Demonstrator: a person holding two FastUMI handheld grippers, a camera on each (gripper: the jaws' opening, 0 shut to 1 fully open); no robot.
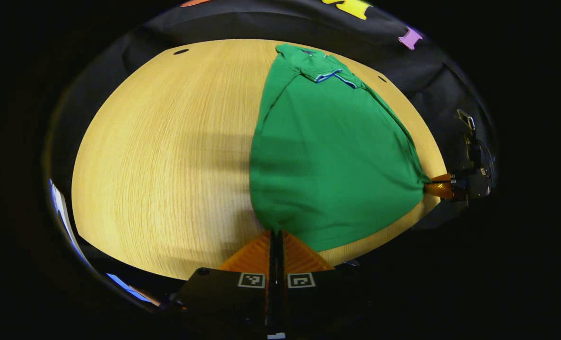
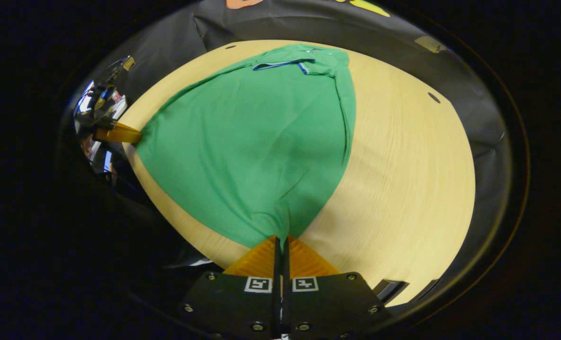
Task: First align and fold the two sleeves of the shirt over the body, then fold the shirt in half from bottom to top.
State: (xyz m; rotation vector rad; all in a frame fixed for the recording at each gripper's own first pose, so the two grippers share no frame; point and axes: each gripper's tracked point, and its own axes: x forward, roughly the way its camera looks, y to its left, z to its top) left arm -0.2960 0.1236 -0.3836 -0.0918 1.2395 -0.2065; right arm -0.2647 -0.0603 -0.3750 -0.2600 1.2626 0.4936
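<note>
Even overhead light on table (image 1: pixel 167 156) — soft shadows, strong fisheye bending at edges, slight blur.

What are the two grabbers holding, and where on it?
Both hold the green shirt by its bottom hem: the left gripper pinches one bottom corner, the right gripper the other.

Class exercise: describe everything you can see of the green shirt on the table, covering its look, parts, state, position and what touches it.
The green shirt is a soft knit with a collar trimmed in blue and white. It lies on the pale wooden table, collar at the far end, sleeves already folded in so the sides run straight. The left claw pinches one near hem corner and the right claw the other, pulling the hem taut into points.
</note>
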